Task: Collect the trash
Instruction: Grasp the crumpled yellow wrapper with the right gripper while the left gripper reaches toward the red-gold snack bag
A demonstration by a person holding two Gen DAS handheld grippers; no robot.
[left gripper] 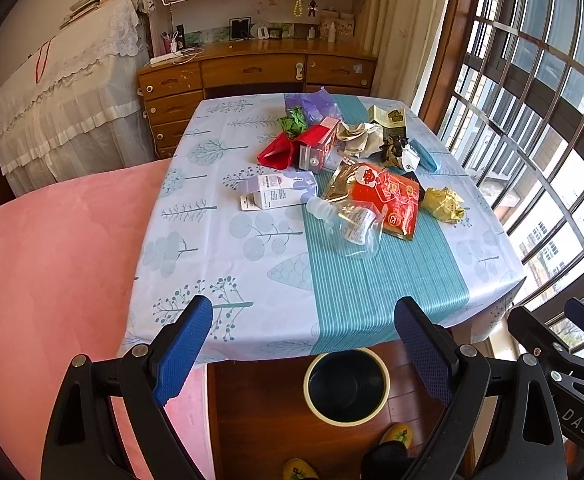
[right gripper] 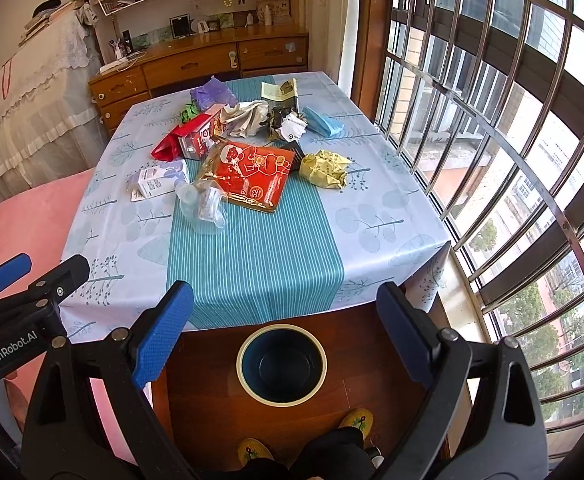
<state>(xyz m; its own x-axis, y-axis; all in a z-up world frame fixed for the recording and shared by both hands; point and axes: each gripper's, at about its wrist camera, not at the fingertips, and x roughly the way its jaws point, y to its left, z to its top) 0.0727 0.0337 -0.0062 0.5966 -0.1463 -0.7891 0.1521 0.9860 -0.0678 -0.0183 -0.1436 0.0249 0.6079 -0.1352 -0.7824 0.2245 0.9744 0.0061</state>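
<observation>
Both claws spread wide and empty over the near edge of a trash-strewn tabletop.

Left wrist view: the left claw point(left gripper: 303, 356) hovers with textured blue pads apart above a cream-rimmed, dark round bin point(left gripper: 346, 386) on the wooden floor; the tabletop point(left gripper: 212, 248) wears a pale tree-print cloth with a teal striped runner, and a pink bed point(left gripper: 52, 264) lies beside it.
Right wrist view: the right claw point(right gripper: 288, 328) is likewise parted, holding nothing. The trash sits mid-tabletop: a glossy red snack pouch point(right gripper: 258, 176), a crushed clear plastic bottle point(right gripper: 204, 206), a small white carton point(right gripper: 158, 180) and a crumpled yellow wrapper point(right gripper: 325, 168), near a barred window point(right gripper: 491, 120).
</observation>
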